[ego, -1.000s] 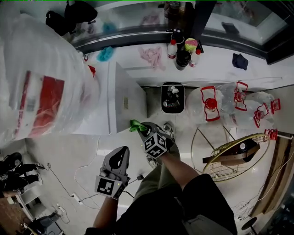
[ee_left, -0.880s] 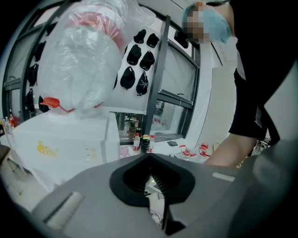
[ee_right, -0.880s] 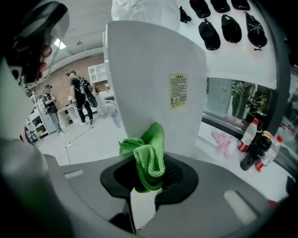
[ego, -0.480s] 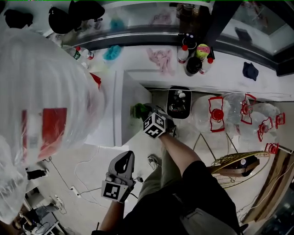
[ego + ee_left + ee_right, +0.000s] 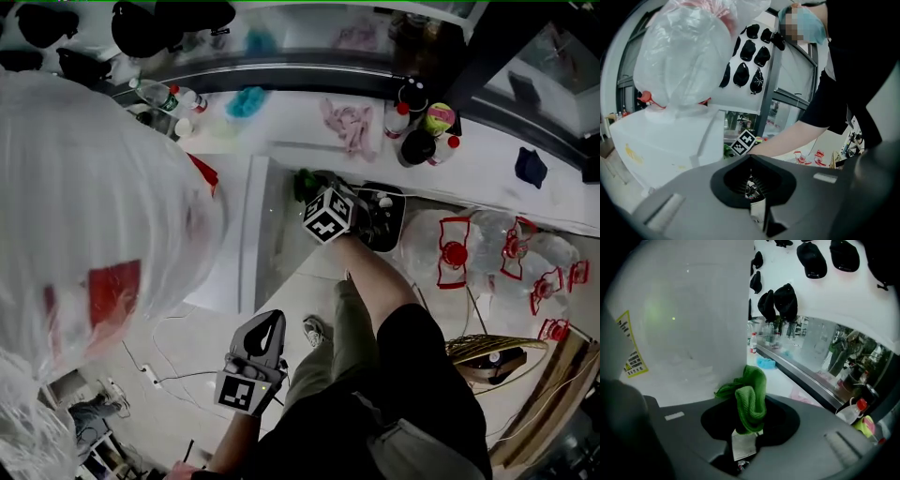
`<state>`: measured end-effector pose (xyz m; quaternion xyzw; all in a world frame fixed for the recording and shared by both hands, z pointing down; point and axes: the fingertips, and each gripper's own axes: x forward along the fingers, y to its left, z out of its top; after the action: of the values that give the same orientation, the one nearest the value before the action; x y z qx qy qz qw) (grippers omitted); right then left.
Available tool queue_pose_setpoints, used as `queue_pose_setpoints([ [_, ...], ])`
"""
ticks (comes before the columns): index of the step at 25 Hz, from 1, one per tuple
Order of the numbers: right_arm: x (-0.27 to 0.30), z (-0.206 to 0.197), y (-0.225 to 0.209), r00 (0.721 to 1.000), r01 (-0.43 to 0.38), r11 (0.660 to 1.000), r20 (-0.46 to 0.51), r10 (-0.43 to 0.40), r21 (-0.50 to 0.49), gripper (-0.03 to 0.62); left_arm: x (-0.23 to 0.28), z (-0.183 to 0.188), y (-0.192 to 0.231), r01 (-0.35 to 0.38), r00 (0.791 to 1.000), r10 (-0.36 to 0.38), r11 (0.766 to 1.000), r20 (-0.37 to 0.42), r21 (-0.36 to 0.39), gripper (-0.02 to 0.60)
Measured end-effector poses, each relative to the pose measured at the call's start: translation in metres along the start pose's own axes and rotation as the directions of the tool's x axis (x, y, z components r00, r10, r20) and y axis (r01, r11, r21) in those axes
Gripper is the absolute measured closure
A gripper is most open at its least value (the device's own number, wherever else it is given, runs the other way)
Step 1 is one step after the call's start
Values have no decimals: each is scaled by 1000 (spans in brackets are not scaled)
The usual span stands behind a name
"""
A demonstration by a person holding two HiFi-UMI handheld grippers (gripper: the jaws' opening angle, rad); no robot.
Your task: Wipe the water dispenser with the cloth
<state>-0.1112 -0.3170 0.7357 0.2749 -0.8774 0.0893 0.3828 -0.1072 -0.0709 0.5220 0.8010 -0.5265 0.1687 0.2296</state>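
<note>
Cloth [image 5: 750,399] pinched in R gripper [image 5: 747,427], held at water dispenser [image 5: 684,324] wall for wiping (L gripper [image 5: 752,187] closed, empty, parked clear).

Bright daylight, fisheye-warped edges, dark vignette, soft blur

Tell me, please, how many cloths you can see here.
4. A green cloth sits clamped in the right gripper; a teal cloth, a pink cloth and a dark blue cloth lie along the white ledge. Others may be hidden.
</note>
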Motion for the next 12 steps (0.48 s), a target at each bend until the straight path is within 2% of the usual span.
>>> queue_pose_setpoints([
  [6, -2, 4, -15, 999, 52, 999, 3, -52, 13, 500, -3, 0, -2, 14, 1000, -14, 1000, 3, 14, 580],
  [12, -31, -9, -9, 993, 114, 992, 24, -116, 51, 500, -19, -3, -8, 43, 999, -43, 999, 5, 34, 580],
])
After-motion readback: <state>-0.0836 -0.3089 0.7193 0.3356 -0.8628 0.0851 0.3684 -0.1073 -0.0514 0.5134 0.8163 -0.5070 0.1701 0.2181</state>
